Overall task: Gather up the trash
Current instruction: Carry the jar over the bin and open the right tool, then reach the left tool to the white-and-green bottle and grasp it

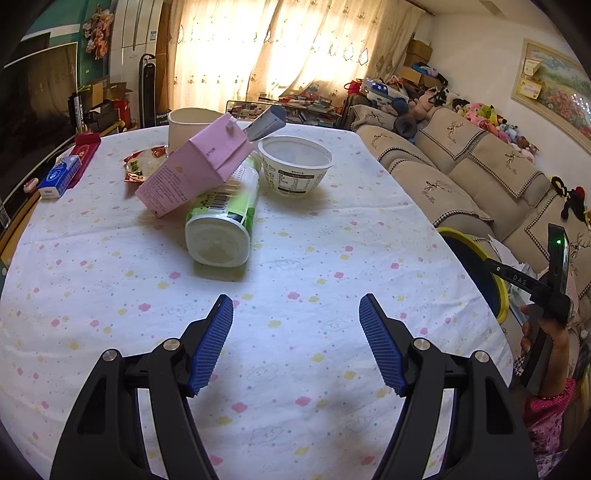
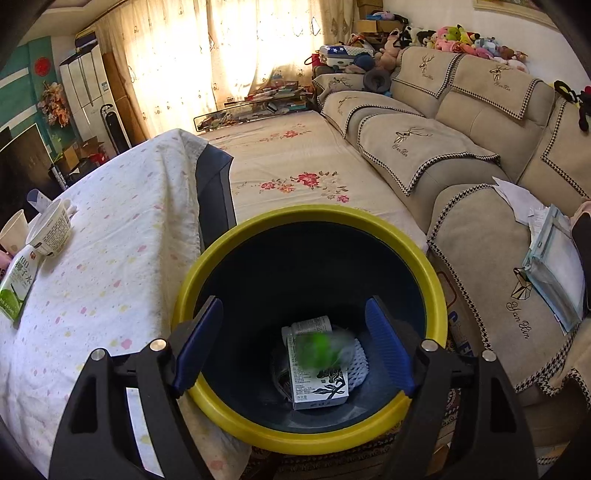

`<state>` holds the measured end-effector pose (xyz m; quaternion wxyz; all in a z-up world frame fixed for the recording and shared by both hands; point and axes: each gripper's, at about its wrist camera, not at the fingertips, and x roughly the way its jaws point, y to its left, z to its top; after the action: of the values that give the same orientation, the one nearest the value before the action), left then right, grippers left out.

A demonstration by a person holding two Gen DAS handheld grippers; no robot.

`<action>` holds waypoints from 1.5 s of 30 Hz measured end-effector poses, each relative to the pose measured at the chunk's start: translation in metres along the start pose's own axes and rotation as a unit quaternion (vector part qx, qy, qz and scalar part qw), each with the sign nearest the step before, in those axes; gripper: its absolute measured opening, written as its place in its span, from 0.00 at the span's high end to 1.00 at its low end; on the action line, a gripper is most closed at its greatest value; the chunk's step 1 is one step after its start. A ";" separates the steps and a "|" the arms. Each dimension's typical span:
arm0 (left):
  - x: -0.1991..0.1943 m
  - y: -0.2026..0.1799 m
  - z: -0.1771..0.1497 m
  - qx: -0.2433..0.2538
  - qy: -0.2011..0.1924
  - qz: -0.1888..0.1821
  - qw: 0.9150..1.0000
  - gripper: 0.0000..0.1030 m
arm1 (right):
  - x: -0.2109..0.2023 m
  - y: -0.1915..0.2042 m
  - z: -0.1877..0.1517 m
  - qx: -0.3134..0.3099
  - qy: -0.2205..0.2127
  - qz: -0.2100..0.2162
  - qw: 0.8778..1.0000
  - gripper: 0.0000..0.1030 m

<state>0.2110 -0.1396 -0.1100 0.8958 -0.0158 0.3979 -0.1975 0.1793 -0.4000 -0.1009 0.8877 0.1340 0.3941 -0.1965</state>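
A table (image 1: 332,258) under a white cloth with pastel blots carries a white bowl (image 1: 295,166). Just left of the bowl lies a green-and-white bottle (image 1: 225,218), a pink carton (image 1: 192,173) leaning on it; a paper cup (image 1: 188,123), snack wrapper (image 1: 142,162) and blue tissue pack (image 1: 59,177) sit farther left.

Tabletop (image 1: 295,258) under white cloth with pastel flower dots. Blue tissue pack (image 1: 61,176) at 9 o'clock edge, lying on a red box (image 1: 86,147). Beige sofa (image 1: 461,177) at 3 o'clock, deer-print covers; plush toys (image 1: 487,118) lined along its back. Framed flower painting (image 1: 557,88) on the wall at 2 o'clock. Sunlit cream curtains (image 1: 277,48) at 12 o'clock. White cabinet (image 1: 135,26) and black tower fan (image 1: 147,88) at 11 o'clock. In the right wrist view, papers and clear folder (image 2: 550,266) on sofa seat at 3 o'clock; floral bed cover (image 2: 295,162) centre.
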 end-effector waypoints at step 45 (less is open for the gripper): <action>0.084 0.063 0.070 -0.016 0.028 0.066 0.997 0.43 | 0.024 0.000 -0.004 0.012 0.026 0.039 0.999 0.25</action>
<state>0.3341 -0.1218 -0.1332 0.8949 0.0019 0.4262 -0.1324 0.1919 -0.4042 -0.1215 0.8824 0.1648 0.4096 -0.1628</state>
